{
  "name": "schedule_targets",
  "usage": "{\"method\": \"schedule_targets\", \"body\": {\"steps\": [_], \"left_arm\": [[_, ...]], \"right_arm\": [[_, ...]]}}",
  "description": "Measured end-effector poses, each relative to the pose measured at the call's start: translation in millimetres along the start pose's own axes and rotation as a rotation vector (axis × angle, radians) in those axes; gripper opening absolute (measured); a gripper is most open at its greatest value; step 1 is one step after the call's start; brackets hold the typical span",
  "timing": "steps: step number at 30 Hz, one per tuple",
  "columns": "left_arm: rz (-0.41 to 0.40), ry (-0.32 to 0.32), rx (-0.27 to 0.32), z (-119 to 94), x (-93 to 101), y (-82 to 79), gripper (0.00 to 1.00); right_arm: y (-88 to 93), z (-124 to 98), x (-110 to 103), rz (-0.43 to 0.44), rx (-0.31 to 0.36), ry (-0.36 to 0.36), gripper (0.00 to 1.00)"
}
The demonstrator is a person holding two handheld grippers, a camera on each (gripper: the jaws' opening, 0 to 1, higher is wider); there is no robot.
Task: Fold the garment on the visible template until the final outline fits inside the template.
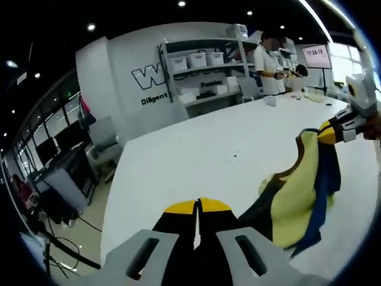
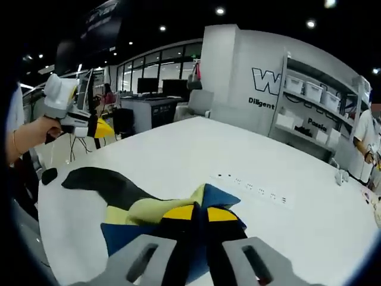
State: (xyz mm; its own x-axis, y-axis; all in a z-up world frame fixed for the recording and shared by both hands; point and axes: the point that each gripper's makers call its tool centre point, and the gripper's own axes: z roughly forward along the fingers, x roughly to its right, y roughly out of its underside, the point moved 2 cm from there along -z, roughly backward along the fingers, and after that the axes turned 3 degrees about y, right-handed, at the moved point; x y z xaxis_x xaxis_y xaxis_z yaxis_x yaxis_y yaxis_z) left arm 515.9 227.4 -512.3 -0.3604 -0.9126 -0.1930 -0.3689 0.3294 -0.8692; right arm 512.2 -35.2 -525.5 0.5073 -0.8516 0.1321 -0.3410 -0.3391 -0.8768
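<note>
A broad white table (image 1: 196, 155) runs from the foreground out to about 1 o'clock in the left gripper view; in the right gripper view its bare top spreads from 9 o'clock across to 3 o'clock. Behind it stands a grey wall with dark lettering (image 2: 262, 80), and against that wall a shelving unit (image 1: 202, 71) holding white storage bins (image 1: 196, 59); three sit on the upper shelf in the left gripper view, their contents hidden; more pale boxes sit on the lower shelves, too small to count. One person in a white top (image 1: 268, 65) stands at the table's far end near 1 o'clock.

The garment (image 2: 149, 208), one piece in black, pale yellow and blue, lies partly crumpled on the table; in the right gripper view it spreads from 9 o'clock toward 6 o'clock, a black part trailing out to the left. In the left gripper view it hangs at 3 o'clock, lifted off the table at one end, the rest draped down toward 5 o'clock.

The left gripper (image 1: 197, 208) has its yellow-tipped jaws drawn together at 6 o'clock on dark cloth; the right gripper (image 2: 199, 213) likewise has its jaws pressed together on the garment's blue and yellow folds. A hand (image 2: 33, 134) carries the left gripper at 9 o'clock in the right gripper view. No template outline can be made out on the table.
</note>
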Motion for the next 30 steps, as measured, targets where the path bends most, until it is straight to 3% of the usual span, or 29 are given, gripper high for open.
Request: {"method": "schedule_targets", "body": {"steps": [7, 8, 10, 14, 16, 19, 30], "left_arm": [[-0.041, 0.057, -0.041, 6.0, 19.2, 11.9, 0.01], [-0.052, 0.091, -0.055, 4.9, 24.9, 14.5, 0.02], [-0.086, 0.091, -0.069, 3.9, 27.7, 18.5, 0.02], [-0.123, 0.104, -0.086, -0.4, 35.7, 28.0, 0.05], [-0.135, 0.111, -0.094, -2.4, 40.1, 33.0, 0.11], [-0.171, 0.138, -0.111, -6.2, 52.3, 44.6, 0.20], [-0.308, 0.166, -0.229, -8.5, 82.4, 89.6, 0.41]], "right_arm": [[18.5, 6.7, 8.0, 0.087, -0.046, 0.027, 0.01], [22.4, 5.6, 9.3, 0.144, -0.050, 0.040, 0.05], [25.8, 3.0, 8.2, 0.204, -0.044, 0.031, 0.13], [32.2, -4.4, 2.5, 0.240, -0.049, 0.031, 0.26], [32.9, -7.8, -2.1, 0.250, -0.046, 0.029, 0.33], [35.2, -13.2, -14.3, 0.266, -0.044, 0.019, 0.46], [60.6, -20.3, -85.6, 0.278, -0.120, -0.097, 0.57]]}}
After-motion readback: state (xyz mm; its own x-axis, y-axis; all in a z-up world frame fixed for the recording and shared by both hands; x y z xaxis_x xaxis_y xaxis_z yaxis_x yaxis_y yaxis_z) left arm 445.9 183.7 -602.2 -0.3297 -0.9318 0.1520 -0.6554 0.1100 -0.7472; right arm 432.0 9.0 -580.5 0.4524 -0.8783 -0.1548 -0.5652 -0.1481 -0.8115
